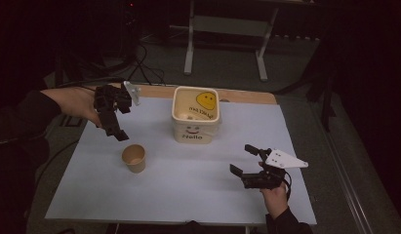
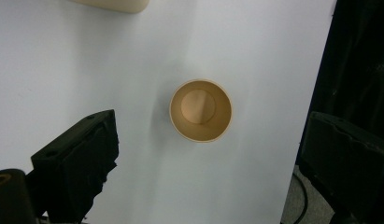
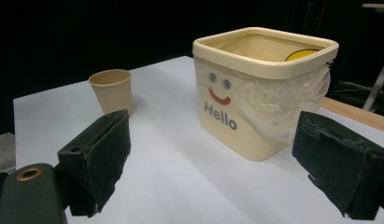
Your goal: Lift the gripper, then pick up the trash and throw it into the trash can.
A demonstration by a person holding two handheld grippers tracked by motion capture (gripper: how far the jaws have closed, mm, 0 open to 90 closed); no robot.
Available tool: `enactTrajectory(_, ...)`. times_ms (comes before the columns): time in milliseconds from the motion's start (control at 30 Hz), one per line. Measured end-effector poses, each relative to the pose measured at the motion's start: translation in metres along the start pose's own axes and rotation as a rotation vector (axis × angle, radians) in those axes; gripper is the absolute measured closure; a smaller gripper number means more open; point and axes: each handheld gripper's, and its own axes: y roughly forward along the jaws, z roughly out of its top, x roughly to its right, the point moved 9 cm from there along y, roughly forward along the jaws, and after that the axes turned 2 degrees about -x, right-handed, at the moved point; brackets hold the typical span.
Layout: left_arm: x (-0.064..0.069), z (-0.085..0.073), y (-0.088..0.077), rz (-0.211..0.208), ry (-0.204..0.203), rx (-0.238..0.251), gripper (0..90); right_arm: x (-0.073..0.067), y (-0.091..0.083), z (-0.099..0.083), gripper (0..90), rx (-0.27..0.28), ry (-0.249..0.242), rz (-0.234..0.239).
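A tan paper cup stands upright and empty on the white table sheet, left of centre. My left gripper hangs above and behind it, pointing down, jaws wide open; from above, the left gripper view has the cup well below them. A cream tub with a smiling face and "Hello" stands at the back centre, lined with clear plastic. My right gripper rests low at the front right, open and holding nothing, facing the tub and the cup.
A yellow smiley disc lies inside the tub. A wooden table edge runs behind the sheet. A metal frame and cables stand on the dark floor beyond. The sheet's right edge drops off beside the cup in the left gripper view.
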Motion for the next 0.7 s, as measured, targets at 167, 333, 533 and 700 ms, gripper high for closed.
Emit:
enactTrajectory(167,0.002,0.0,-0.002,0.007,0.004,-0.003,4.6,-0.001,0.0,0.0,11.3,-0.001,-0.002,0.007)
enactTrajectory(333,0.003,0.0,0.001,0.005,0.013,-0.01,4.6,-0.001,0.001,0.0,11.3,-0.002,-0.003,0.009)
enactTrajectory(533,0.007,0.0,0.008,0.009,0.021,-0.033,4.6,-0.001,0.0,0.001,11.3,0.002,-0.007,0.011)
enactTrajectory(700,0.01,0.0,0.01,0.013,0.032,-0.047,4.6,-0.002,0.0,0.001,11.3,0.003,-0.013,0.015)
